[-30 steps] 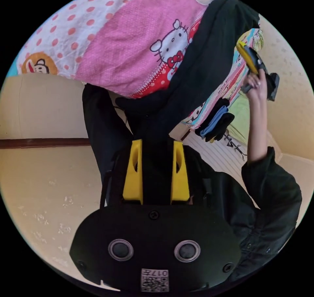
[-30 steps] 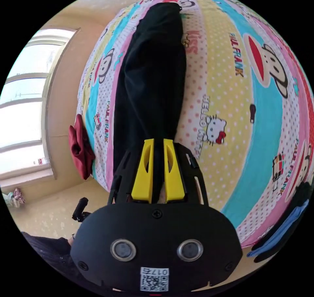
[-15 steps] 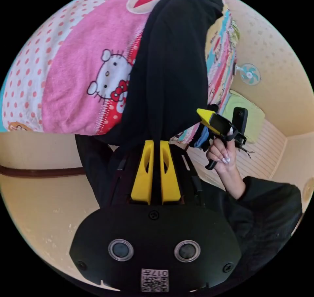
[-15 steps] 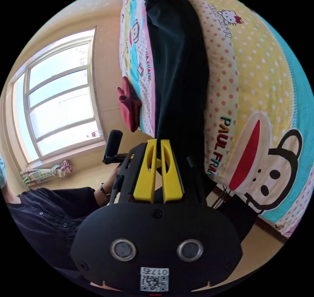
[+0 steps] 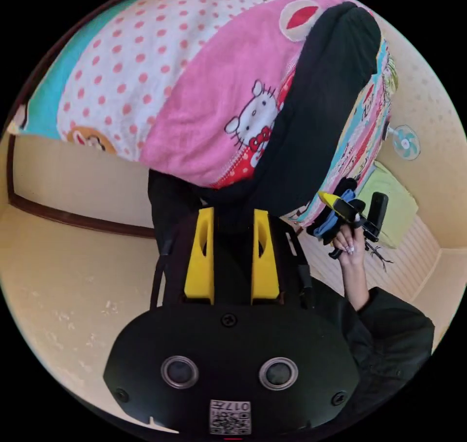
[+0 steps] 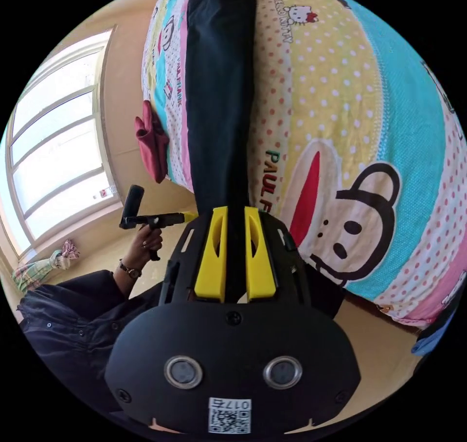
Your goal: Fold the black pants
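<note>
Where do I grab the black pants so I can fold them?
Probably by the end that droops over the bed's edge. The black pants lie long and flat along the bedspread, so only that hanging end leaves room for a jaw on each side. Come in from off the bed, pointing along their length.

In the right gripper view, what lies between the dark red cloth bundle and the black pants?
A narrow strip of the cartoon-print bedsheet separates the dark red cloth bundle from the black pants; nothing else lies there, in the right gripper view.
</note>
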Available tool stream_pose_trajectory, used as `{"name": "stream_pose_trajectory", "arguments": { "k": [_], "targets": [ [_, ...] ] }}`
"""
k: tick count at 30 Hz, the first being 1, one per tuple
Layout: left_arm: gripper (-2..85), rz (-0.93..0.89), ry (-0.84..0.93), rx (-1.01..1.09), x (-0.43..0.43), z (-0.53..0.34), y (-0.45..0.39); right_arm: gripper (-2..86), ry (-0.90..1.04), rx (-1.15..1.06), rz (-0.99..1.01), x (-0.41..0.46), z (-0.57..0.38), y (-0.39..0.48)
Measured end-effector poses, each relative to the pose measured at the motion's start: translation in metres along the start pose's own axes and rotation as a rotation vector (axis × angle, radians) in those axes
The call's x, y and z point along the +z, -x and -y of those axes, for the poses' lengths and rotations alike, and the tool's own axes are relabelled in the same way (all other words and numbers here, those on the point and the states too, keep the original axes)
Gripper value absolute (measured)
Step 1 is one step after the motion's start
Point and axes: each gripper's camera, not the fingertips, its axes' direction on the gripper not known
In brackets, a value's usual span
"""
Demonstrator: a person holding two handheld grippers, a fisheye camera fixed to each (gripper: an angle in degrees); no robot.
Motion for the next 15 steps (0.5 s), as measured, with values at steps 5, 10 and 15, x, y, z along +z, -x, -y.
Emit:
{"name": "stream_pose_trajectory", "arguments": {
  "k": [5, 10, 15],
  "targets": [
    [11.9, -0.062, -0.098, 0.190, -0.027, 0.080, -0.048, 7.0, -0.178, -0.030, -0.055, -0.037, 0.054, 0.023],
    [11.6, -0.085, 0.084, 0.237, 0.041, 0.101, -0.048, 8.9, -0.320, -0.201, -0.119, -0.048, 0.148, 0.110],
    [11.1, -0.142, 0.082, 0.222, 0.068, 0.060, -0.035, 11.6, -0.281, -0.239, -0.235, 0.001, 0.263, 0.172]
  ]
}}
